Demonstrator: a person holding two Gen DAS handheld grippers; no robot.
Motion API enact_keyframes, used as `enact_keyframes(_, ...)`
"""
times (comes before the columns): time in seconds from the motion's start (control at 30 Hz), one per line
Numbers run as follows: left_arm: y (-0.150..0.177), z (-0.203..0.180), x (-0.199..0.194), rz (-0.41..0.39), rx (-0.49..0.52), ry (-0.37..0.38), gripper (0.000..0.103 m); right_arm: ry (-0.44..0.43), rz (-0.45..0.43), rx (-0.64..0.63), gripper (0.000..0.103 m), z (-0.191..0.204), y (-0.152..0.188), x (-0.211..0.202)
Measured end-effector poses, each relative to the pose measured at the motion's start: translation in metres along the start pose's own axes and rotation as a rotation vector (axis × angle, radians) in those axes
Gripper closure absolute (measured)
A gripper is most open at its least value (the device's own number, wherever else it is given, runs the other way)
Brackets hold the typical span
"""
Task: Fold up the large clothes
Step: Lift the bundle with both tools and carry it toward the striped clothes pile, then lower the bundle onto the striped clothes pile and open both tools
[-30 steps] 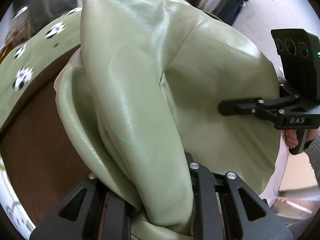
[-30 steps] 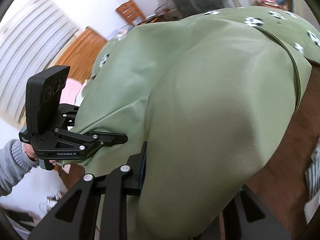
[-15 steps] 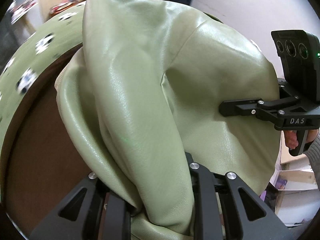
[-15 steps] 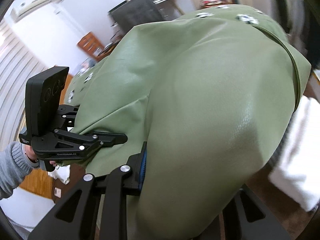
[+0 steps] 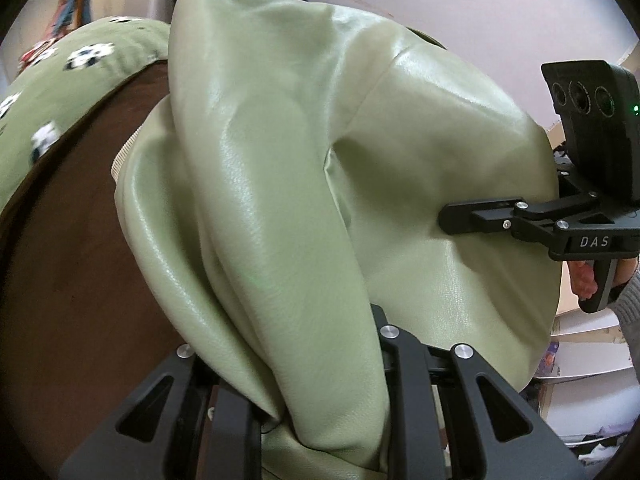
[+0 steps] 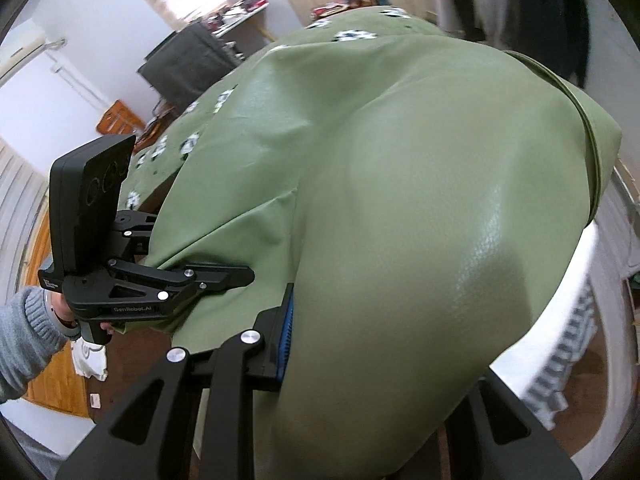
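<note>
A large pale green leather-look jacket point(image 5: 280, 208) fills the middle of both wrist views, bunched and hanging between the two grippers. In the left wrist view the left gripper point(image 5: 320, 412) sits at 6 o'clock, its jaws closed on a thick gathered fold of the jacket that rises up from between them. The right gripper point(image 5: 460, 214) comes in from 3 o'clock, its fingers clamped on the jacket's edge, with a hand point(image 5: 588, 284) on the handle below. In the right wrist view the right gripper point(image 6: 360, 380) at 6 o'clock holds the green material pressed against its blue pad point(image 6: 286, 340), and the left gripper point(image 6: 236, 276) pinches the jacket at 9 o'clock, held by a hand in a grey sleeve point(image 6: 24, 336). A green cloth with black-and-white flower prints point(image 5: 60, 92) covers part of a brown surface point(image 5: 72, 272) toward 10 o'clock
</note>
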State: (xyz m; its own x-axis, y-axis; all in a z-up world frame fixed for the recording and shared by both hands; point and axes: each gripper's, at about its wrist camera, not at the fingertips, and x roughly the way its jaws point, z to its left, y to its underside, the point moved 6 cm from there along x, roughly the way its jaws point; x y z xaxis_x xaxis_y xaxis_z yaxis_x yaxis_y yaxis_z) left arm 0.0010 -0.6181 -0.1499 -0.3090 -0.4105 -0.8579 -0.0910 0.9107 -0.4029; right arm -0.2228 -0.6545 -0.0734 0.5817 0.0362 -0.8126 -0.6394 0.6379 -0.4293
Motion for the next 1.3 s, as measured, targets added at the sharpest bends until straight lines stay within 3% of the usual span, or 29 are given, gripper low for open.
enact_keyframes(0.33, -0.051, -0.011, 0.109, 0.080, 0.047, 0.041, 0.081, 0.015, 0.034, 0.093, 0.078, -0.115, 0.020, 0.015)
enact_keyframes(0.53, -0.048, -0.010, 0.136, 0.081, 0.033, 0.053, 0.079, -0.023, 0.050, 0.120, 0.073, -0.155, 0.028, 0.028)
enact_keyframes(0.73, -0.051, -0.009, 0.148, 0.100, 0.053, 0.025, 0.060, 0.007, 0.063, 0.102, 0.054, -0.164, 0.033, 0.033)
enact_keyframes(0.9, -0.042, 0.002, 0.140, 0.087, 0.037, -0.057, 0.018, 0.033, 0.033, 0.143, 0.037, -0.165, 0.028, 0.043)
enact_keyframes(1.1, -0.039, 0.028, 0.126, 0.053, 0.013, -0.054, 0.013, 0.123, 0.023, 0.118, 0.019, -0.172, 0.024, 0.032)
enact_keyframes(1.3, -0.044, 0.033, 0.112, 0.033, 0.007, -0.077, 0.012, 0.216, -0.021, 0.112, 0.017, -0.186, 0.034, -0.011)
